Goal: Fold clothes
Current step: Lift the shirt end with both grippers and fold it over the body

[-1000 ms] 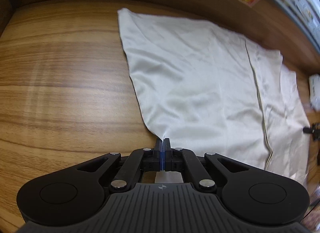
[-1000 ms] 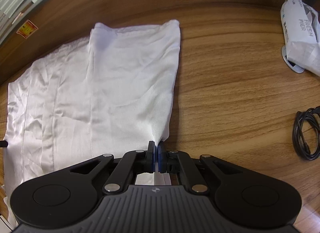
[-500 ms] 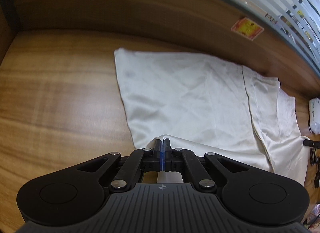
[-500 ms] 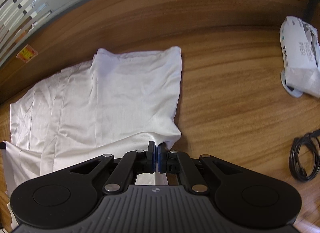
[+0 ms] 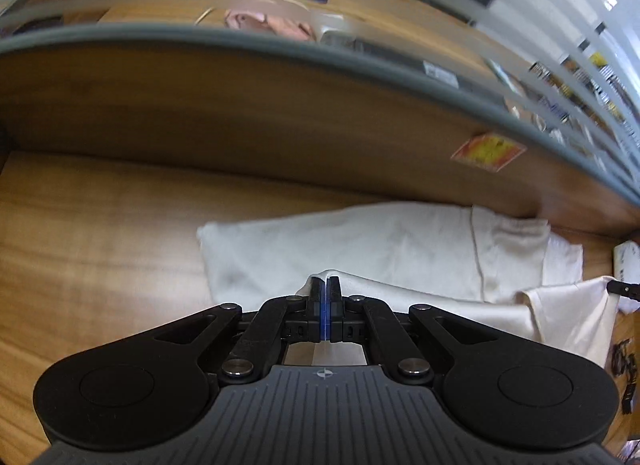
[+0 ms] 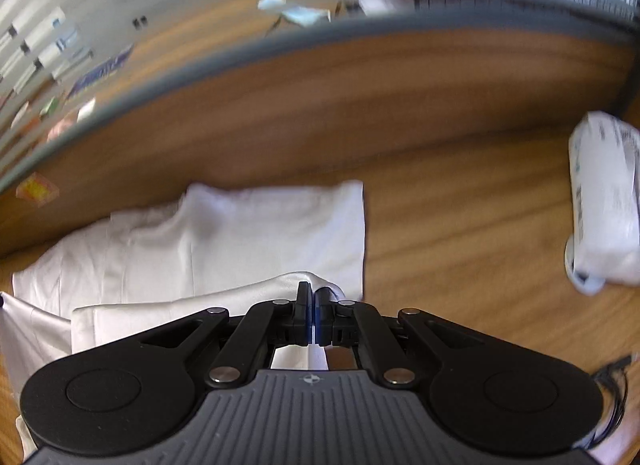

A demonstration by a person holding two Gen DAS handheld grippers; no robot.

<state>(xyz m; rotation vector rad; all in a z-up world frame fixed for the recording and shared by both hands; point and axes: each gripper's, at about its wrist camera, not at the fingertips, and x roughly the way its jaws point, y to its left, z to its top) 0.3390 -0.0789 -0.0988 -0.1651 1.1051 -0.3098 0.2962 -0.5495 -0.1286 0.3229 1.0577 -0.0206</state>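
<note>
The white garment [image 5: 360, 241] lies spread on the wooden table, its far edge near the back panel; its near edge is lifted and doubled over the rest (slightly creased, a seam visible) [image 6: 240, 233]

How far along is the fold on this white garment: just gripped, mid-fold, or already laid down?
Mid-fold. Done: the left tongs and right tongs are each shut on a near corner of the white fabric garment. In hand: that near edge is lifted and doubled over the part lying flat on the brown wooden table. Left: laying the edge down toward the far hem, releasing, and any further folds.
</note>
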